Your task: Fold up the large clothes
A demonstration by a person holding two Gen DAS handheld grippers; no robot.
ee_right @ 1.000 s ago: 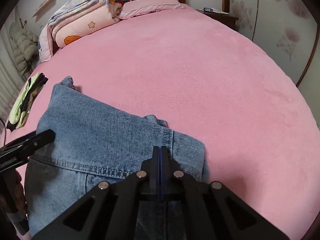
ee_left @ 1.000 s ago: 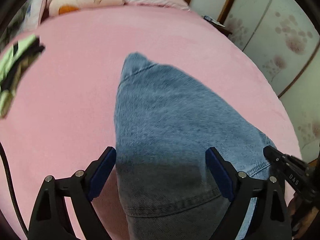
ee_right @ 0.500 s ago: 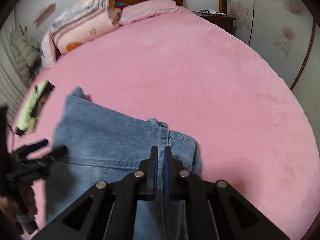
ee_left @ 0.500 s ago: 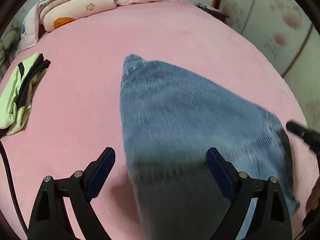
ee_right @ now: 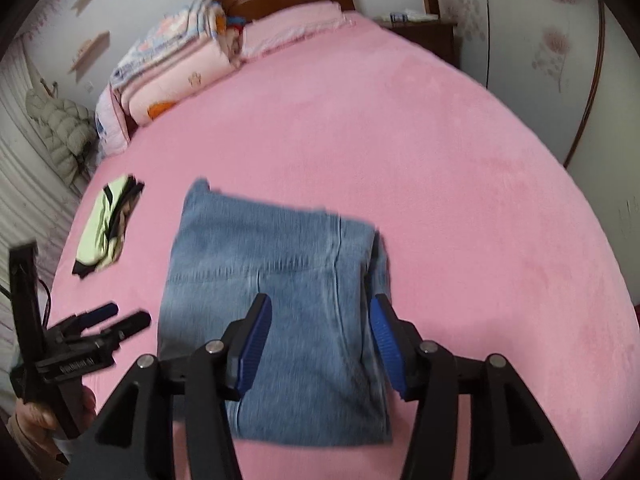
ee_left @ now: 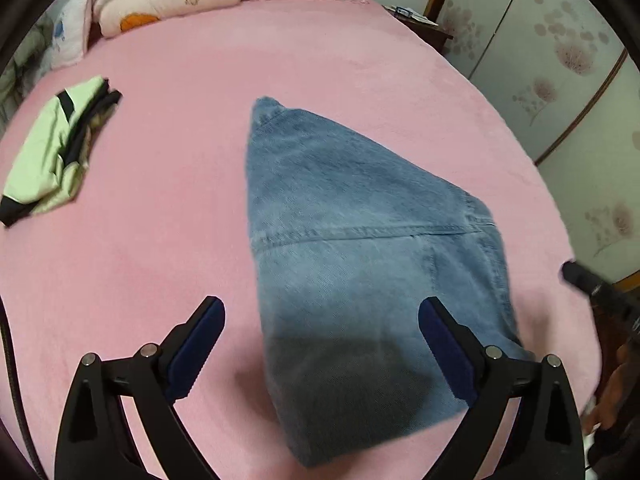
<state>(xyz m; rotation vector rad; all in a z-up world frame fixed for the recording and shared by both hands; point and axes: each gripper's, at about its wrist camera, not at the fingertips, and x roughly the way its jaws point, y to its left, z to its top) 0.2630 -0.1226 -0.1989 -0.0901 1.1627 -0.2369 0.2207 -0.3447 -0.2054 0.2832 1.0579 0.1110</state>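
A pair of blue jeans (ee_left: 360, 248) lies folded into a compact stack on the pink bed (ee_left: 168, 248), and in the right wrist view the jeans (ee_right: 272, 280) show the same folded shape. My left gripper (ee_left: 320, 308) hovers above the near end of the denim, its jaws wide and still opening, gripping nothing. My right gripper (ee_right: 320, 304) hangs over the stack's right side, jaws opening, with its blue pads off the cloth. The left gripper (ee_right: 124, 316) also appears at the left, held in a hand. The right gripper's tip (ee_left: 580, 276) shows at the right edge.
A folded green and black garment (ee_left: 52, 152) lies on the bed to the left of the jeans. Folded quilts (ee_right: 176, 76) and a pink pillow (ee_right: 292, 28) sit by the wooden headboard. A nightstand (ee_right: 420, 32) and flowered wardrobe doors (ee_left: 560, 60) stand on the right.
Both grippers have lifted away from the jeans. The right gripper, shut on the denim before, has opened and let go. The left jaws have spread a little wider.
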